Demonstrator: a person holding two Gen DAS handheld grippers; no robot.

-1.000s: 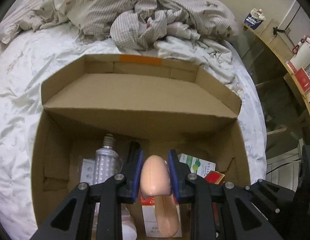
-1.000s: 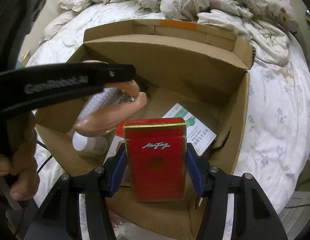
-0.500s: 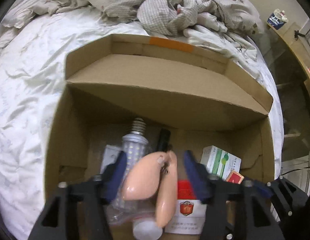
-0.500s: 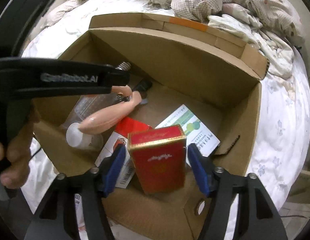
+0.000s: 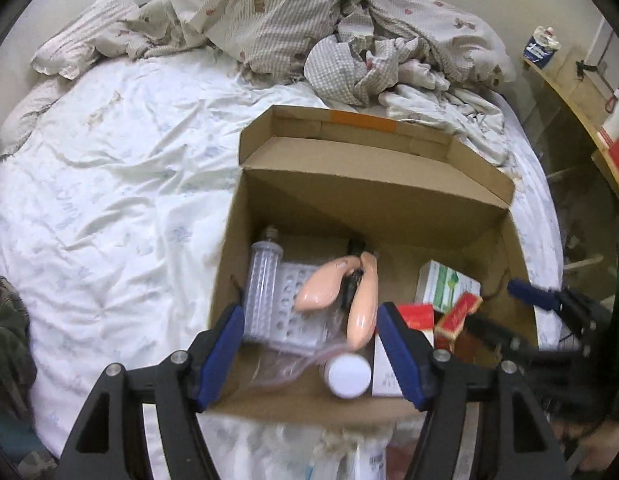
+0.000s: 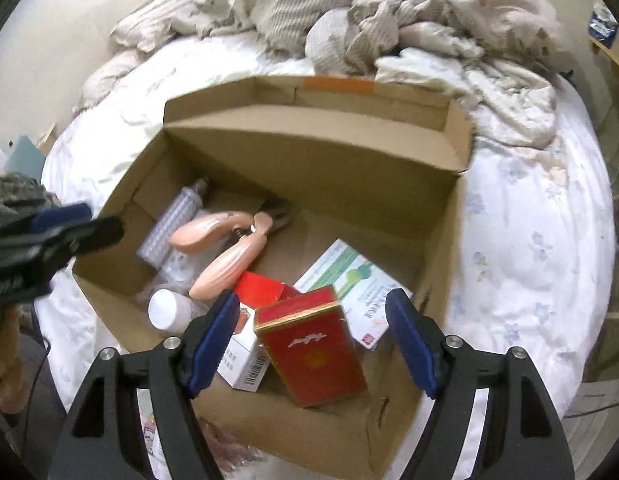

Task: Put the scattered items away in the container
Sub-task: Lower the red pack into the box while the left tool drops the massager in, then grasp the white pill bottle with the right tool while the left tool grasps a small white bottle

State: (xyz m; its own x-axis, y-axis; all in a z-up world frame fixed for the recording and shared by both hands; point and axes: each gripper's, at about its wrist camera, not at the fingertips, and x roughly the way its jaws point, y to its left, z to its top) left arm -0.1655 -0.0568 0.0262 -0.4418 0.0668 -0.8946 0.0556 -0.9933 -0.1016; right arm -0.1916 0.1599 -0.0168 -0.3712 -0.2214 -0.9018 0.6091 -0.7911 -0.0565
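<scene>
Lying loose in the cardboard box (image 6: pixel 449 184), the pink-handled pliers (image 5: pixel 341 292) and red pack (image 6: pixel 313 348) have just been dropped by the left gripper (image 5: pixel 309 348) and right gripper (image 6: pixel 309 340), whose jaws have just been opening, freeing both for more items.

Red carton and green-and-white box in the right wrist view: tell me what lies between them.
Nothing: in the right wrist view the red carton leans right beside the green-and-white box, partly overlapping it.

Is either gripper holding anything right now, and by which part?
Nothing is held. The left gripper and right gripper have just opened; the pink pliers and red box lie in the cardboard box.
</scene>
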